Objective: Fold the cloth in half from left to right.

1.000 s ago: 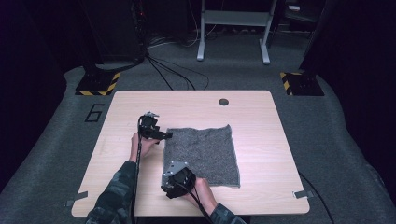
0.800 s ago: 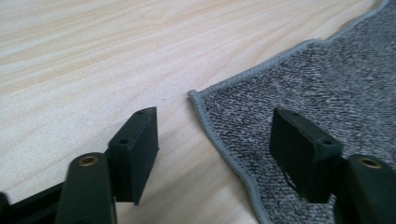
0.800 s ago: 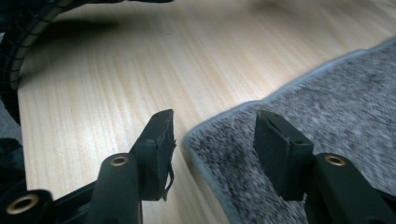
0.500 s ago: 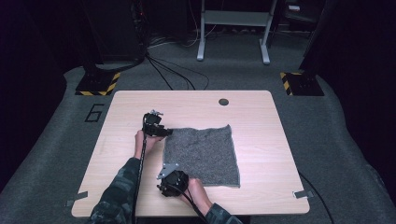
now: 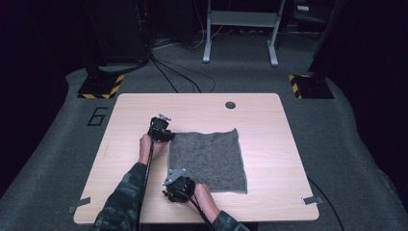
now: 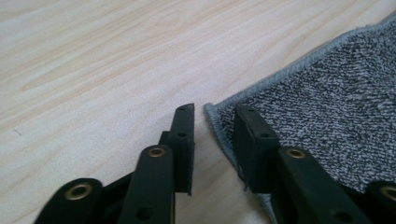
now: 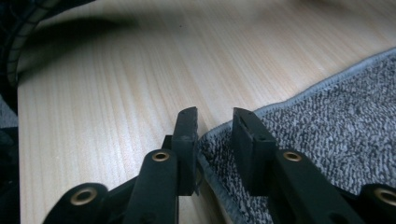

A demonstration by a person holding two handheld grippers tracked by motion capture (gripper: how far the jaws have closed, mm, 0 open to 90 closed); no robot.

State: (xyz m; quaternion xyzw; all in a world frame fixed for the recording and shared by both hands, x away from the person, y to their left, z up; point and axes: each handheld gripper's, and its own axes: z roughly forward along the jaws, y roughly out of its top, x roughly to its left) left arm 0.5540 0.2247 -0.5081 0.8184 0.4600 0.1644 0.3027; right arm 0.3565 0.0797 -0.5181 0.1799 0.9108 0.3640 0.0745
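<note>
A grey towel (image 5: 208, 160) lies flat on the wooden table (image 5: 269, 120); both the left gripper (image 6: 212, 140) and right gripper (image 7: 215, 140), jaws just narrowing yet still apart, straddle its left corners and should pinch hems fully before lifting.
</note>
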